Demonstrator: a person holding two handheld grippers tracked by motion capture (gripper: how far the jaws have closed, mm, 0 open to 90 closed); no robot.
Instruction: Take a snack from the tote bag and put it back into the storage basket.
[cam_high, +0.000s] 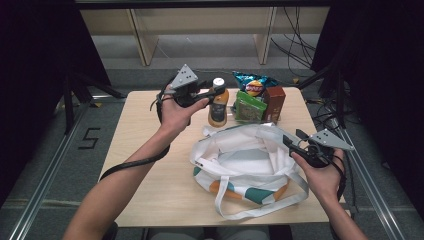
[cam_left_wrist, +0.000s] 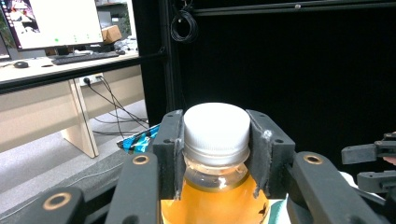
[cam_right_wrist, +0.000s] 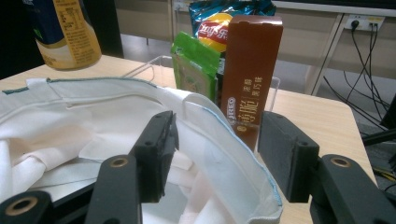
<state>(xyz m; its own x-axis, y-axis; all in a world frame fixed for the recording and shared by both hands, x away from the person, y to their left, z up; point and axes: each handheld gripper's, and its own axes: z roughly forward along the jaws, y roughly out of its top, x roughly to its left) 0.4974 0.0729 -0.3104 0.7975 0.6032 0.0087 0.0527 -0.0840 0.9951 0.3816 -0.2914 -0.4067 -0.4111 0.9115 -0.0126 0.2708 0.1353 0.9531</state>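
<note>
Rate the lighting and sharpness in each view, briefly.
High view: the table is evenly lit, its surroundings fall to black, and detail is soft. Left gripper view: the bottle cap is bright and crisp against a dark backdrop. Right gripper view: the tote bag rim and brown box are sharp, nearest jaws slightly soft.

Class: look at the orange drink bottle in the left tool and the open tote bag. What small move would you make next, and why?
Probably lift the bottle straight up off the table. The left tool already clamps its neck just under the white cap, yet in the high view the bottle stands on the table behind the bag. The right tool, jaws open, straddles the bag's rim, mouth open.
</note>
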